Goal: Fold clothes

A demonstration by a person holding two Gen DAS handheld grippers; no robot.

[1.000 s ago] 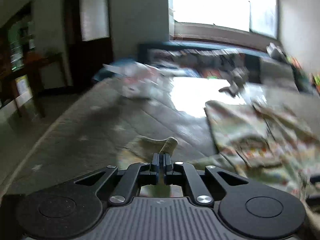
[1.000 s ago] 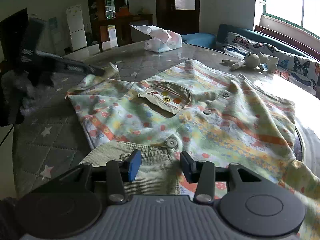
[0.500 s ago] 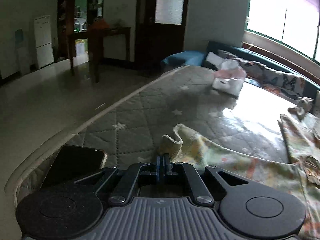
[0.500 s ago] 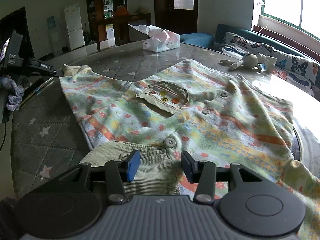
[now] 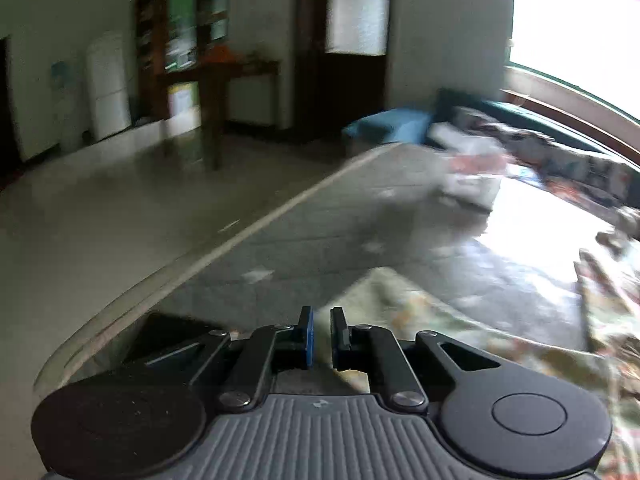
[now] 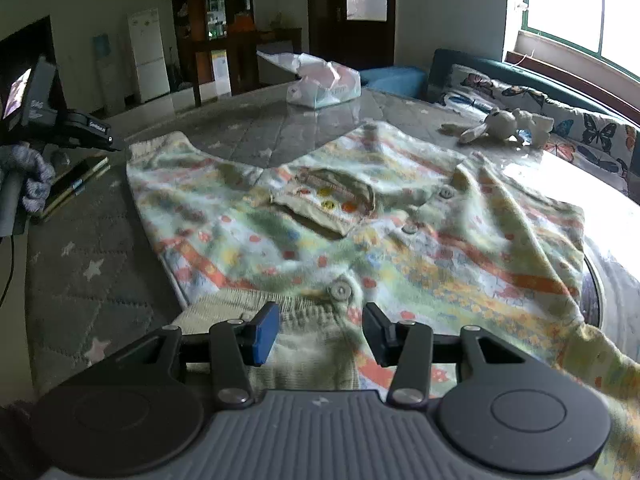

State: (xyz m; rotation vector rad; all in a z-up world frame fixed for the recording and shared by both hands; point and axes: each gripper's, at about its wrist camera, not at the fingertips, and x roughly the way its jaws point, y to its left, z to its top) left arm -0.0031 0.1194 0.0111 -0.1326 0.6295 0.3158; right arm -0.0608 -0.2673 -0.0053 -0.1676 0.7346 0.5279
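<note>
Looking first at what I cannot read: my left wrist view is smeared with motion blur, so the sleeve cuff and the far end of the table are soft shapes only.
Cut off: the patterned shirt (image 6: 360, 232) runs out of my right wrist view at the lower right, and its hem passes under the right gripper body.
Partly hidden: a dark flat object (image 5: 160, 332) at the table edge sits behind the left gripper's linkage; I cannot tell what it is from that view.
Shirt location: spread flat, front up, on the grey star-quilted table cover (image 6: 100, 264), buttons and chest pocket showing, one sleeve (image 5: 420, 316) stretched out toward the left gripper.
Left gripper (image 5: 322, 334): jaws have just been opening to a narrow gap; nothing is between them, and the sleeve lies just ahead and to the right, apart from the pads.
Left hand pose: tilted downward over the table's near corner; seen from the right view, the left gripper's dark body (image 6: 60, 120) hangs by the sleeve end.
Right gripper (image 6: 320, 330): jaws about half open, poised over the ribbed hem (image 6: 312, 344); whether the pads touch the cloth I cannot tell.
Right hand pose: angled down toward the shirt.
Beyond the shirt: a plastic bag (image 6: 324, 84) and a plush rabbit (image 6: 496, 124).
</note>
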